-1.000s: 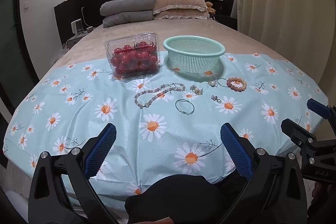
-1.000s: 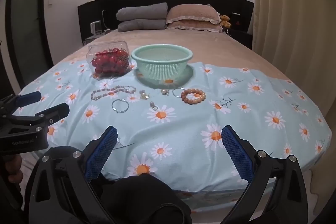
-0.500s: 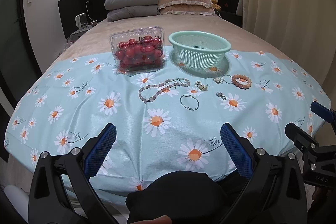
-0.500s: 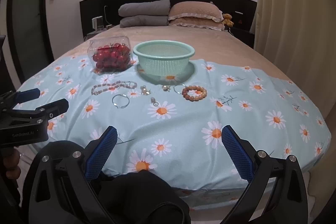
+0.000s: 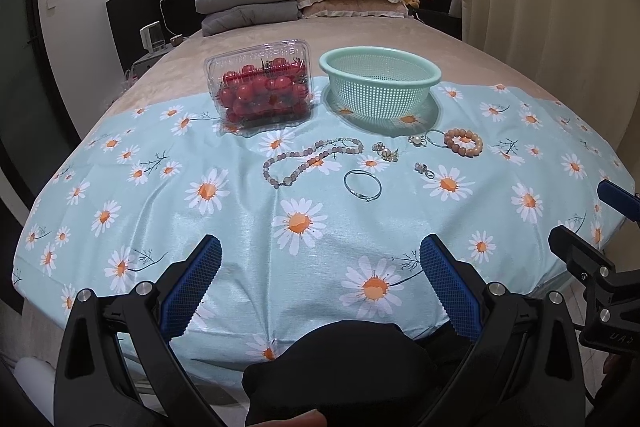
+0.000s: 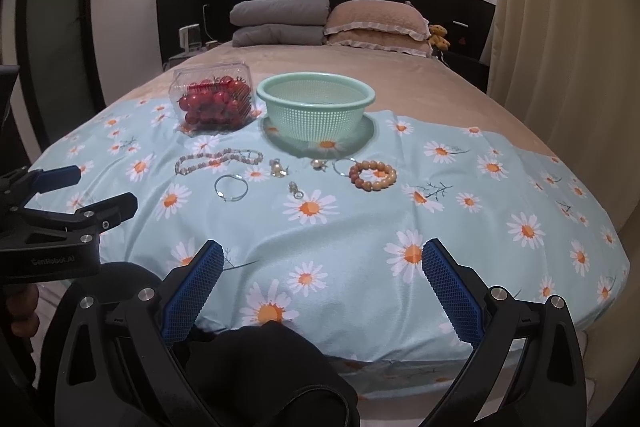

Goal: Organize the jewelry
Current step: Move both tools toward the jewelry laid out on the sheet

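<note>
Jewelry lies in a row on a daisy-print cloth (image 5: 240,227) over the bed. A pale bead necklace (image 5: 312,159) (image 6: 218,159), a thin silver bangle (image 5: 362,185) (image 6: 231,187), small charms (image 5: 386,153) (image 6: 279,167), a small pendant (image 5: 424,169) (image 6: 296,190) and a brown bead bracelet (image 5: 463,143) (image 6: 373,175) lie in front of a mint-green basket (image 5: 380,85) (image 6: 316,105). My left gripper (image 5: 320,279) is open near the cloth's front edge, holding nothing. My right gripper (image 6: 322,283) is open too, also short of the jewelry.
A clear box of cherry tomatoes (image 5: 262,87) (image 6: 214,101) stands left of the basket. Pillows (image 6: 376,23) and folded grey blankets (image 6: 278,19) lie at the headboard. Curtains (image 6: 560,67) hang on the right. Each gripper shows at the other's view edge.
Both grippers have risen and drawn slightly back, so the bed and jewelry sit lower and farther in the views. Nothing on the cloth has moved. Both stay open.
</note>
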Demonstrator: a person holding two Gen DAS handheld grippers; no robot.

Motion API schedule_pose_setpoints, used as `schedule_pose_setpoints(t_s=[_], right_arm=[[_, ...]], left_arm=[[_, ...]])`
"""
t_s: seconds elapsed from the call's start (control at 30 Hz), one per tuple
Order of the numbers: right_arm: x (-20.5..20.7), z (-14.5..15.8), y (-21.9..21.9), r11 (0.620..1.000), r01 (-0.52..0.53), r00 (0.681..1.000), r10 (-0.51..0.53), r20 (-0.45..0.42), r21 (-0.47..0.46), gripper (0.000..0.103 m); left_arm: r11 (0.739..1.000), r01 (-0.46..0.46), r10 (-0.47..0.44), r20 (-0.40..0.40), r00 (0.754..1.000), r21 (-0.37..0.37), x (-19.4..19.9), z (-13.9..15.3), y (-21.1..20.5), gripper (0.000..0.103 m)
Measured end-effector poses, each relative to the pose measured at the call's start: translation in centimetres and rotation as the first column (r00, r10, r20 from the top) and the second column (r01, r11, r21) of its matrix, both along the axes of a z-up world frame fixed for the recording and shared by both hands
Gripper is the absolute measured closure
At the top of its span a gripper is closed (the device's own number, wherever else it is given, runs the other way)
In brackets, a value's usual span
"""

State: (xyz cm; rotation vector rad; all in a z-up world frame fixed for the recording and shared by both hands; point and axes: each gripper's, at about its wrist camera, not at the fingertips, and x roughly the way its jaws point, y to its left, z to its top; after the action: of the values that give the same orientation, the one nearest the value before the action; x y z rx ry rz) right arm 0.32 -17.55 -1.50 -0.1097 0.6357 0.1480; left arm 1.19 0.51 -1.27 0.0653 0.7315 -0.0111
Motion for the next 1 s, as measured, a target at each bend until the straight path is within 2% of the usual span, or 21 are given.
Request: schedule_pose_setpoints(t_s=[0.63,1.0], right_arm=[[2.1,-0.1,-0.3,0.999,-0.007,1.000,0.006,-0.021,-0.041,0.008],[5.5,-0.8,-1.0,0.999,0.010,0.998,-0.013,-0.069,-0.044,0.008]], left_arm=[[1.000,-0.009,0.009,-0.035,0.999,0.003,2.2,-0.2,0.2,0.006],[1.000,0.001,0.001,-0.084,0.996,0.020,5.5,-1.1,0.0,0.006]])
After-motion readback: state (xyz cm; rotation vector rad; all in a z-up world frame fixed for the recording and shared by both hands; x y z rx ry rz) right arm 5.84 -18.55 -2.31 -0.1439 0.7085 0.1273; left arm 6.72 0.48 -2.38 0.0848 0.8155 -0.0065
